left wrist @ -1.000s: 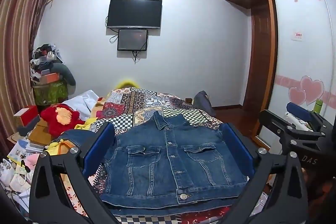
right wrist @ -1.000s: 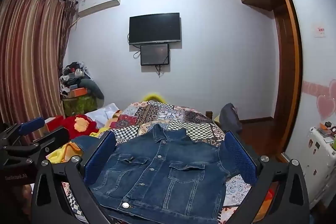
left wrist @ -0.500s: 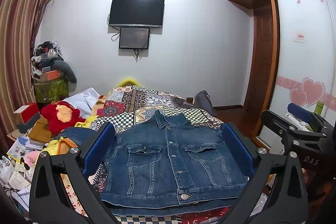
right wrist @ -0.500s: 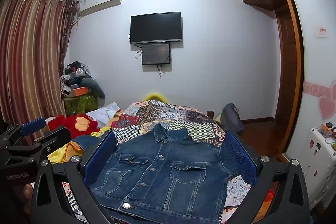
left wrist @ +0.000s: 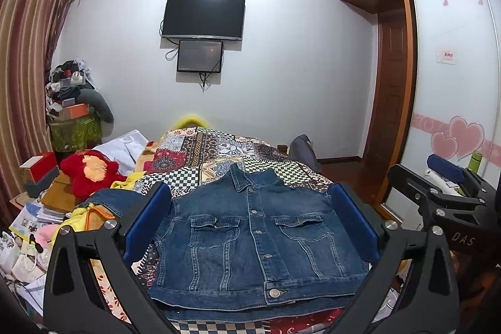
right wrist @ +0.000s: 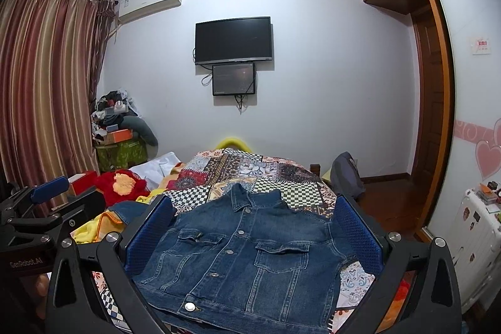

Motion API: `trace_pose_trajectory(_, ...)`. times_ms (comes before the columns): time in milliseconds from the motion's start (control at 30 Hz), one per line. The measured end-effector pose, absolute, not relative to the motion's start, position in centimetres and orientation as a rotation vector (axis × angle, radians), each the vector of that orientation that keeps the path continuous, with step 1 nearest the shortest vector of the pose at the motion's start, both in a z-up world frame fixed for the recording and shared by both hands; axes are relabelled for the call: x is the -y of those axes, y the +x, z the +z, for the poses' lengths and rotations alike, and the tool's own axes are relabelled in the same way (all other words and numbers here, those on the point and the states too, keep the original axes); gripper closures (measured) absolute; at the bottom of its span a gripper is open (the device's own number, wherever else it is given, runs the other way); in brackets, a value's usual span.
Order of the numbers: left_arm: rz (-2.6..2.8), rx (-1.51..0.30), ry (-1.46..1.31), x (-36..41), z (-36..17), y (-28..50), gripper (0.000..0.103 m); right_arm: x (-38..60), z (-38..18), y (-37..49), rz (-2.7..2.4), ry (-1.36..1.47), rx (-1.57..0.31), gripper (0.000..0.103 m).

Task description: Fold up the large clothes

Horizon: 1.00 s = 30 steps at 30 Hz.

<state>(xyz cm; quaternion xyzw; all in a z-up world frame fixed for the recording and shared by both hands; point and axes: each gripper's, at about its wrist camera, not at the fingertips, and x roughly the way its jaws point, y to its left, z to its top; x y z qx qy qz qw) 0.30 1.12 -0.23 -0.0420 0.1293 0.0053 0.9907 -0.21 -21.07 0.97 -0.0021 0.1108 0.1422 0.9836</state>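
A blue denim jacket (left wrist: 253, 240) lies front up on the patchwork bedspread (left wrist: 225, 152), buttoned, collar toward the far wall, sleeves tucked under or to the side; one sleeve (left wrist: 116, 202) shows at the left. It also shows in the right wrist view (right wrist: 250, 255). My left gripper (left wrist: 250, 224) is open and empty, held above the jacket's near hem. My right gripper (right wrist: 253, 230) is open and empty too, beside the left one. Each gripper shows at the edge of the other's view (left wrist: 451, 196) (right wrist: 40, 218).
A red plush toy (left wrist: 90, 171), yellow cloth (left wrist: 81, 218) and papers (left wrist: 28, 227) lie left of the bed. A wardrobe with heart stickers (left wrist: 454, 83) stands right. A TV (left wrist: 203, 17) hangs on the far wall. A white suitcase (right wrist: 479, 240) stands at the right.
Both grippers have drifted slightly; the view has shifted a little. The jacket has not moved and both grippers stay open.
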Motion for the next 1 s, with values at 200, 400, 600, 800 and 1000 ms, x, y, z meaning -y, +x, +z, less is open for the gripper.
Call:
trace_pose_trajectory(200, 0.012, -0.260, -0.084, -1.1, -0.2, 0.3, 0.000, 21.0, 0.9, -0.2, 0.286, -0.003, -0.223, 0.000)
trace_pose_trajectory(400, 0.015, -0.260, -0.086, -1.2, -0.2, 0.3, 0.000, 21.0, 0.8, -0.1, 0.288, -0.003, -0.226, 0.000)
trace_pose_trajectory(600, 0.015, -0.260, -0.086, -1.1, -0.1, 0.2, 0.000, 21.0, 0.8, -0.1, 0.288, -0.003, -0.228, 0.000)
trace_pose_trajectory(800, 0.015, -0.261, -0.088, -1.2, -0.2, 0.2, 0.000, 21.0, 0.8, -0.1, 0.288, -0.002, -0.230, 0.000)
trace_pose_trajectory(1000, 0.015, -0.270, -0.093, -1.4, -0.3, 0.5, 0.000, 20.6, -0.3, 0.3, 0.287, -0.003, -0.242, 0.000)
